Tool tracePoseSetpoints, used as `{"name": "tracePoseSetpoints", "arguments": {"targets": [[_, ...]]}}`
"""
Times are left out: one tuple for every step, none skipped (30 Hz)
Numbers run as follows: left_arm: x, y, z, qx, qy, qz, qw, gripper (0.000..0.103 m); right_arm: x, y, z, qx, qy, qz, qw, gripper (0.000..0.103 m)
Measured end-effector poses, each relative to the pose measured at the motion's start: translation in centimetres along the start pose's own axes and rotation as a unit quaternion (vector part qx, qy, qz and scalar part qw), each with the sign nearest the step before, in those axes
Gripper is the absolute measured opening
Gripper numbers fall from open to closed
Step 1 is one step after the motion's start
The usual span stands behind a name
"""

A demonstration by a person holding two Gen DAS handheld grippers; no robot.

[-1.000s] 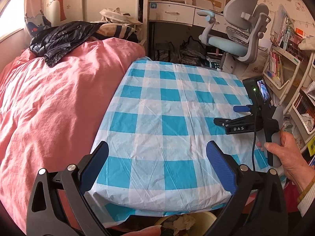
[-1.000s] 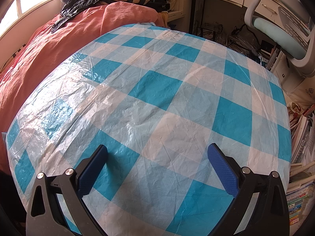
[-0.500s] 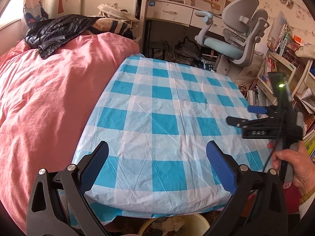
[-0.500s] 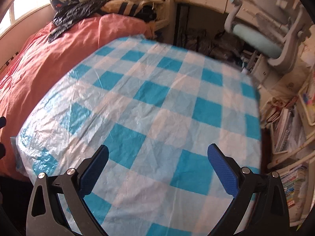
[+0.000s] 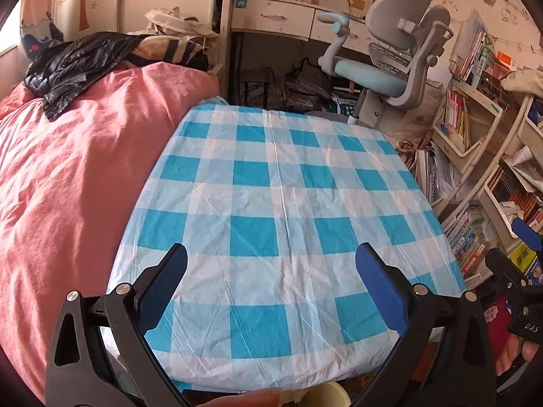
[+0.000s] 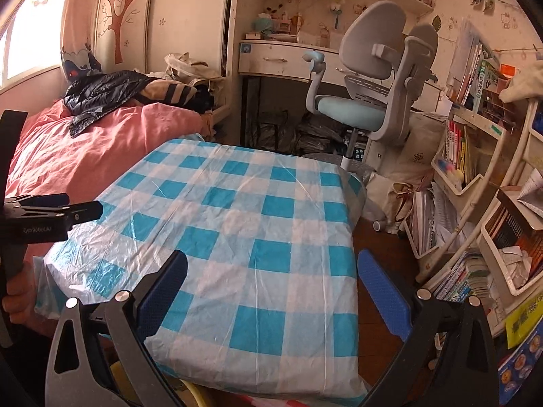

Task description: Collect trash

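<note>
A pale yellow round bin (image 5: 326, 394) is seen only in part, cut off by the bottom of the left wrist view, just below the near edge of the blue-and-white checked tablecloth (image 5: 281, 203). A whitish crumpled scrap (image 5: 298, 395) is glimpsed at its left rim; the contents cannot be made out.

Blue-and-white checked tablecloth (image 5: 271, 210), pink bedspread (image 5: 74, 176), grey-and-pale-blue chair (image 6: 380, 78)

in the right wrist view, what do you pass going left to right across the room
Left tongs at the left edge → pink rumpled quilt on the bed → blue-and-white checked plastic tablecloth → grey desk chair with pale blue seat → white curved bookshelf packed with books.
</note>
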State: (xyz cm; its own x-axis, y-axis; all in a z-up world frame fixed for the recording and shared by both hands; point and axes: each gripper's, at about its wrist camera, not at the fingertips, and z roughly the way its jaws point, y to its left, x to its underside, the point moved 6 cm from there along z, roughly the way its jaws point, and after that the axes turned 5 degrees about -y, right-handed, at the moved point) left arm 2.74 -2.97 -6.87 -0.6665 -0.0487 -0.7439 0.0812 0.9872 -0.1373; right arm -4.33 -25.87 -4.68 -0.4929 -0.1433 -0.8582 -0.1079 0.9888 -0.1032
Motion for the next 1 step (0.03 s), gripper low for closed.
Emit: {"name": "tracePoseSetpoints", "arguments": {"targets": [[0.13,-0.14,0.21,0.000,0.007,0.000,1.0000,0.096,-0.13,0.10,0.52,0.004,0.003,-0.002,1.000,0.097]]}}
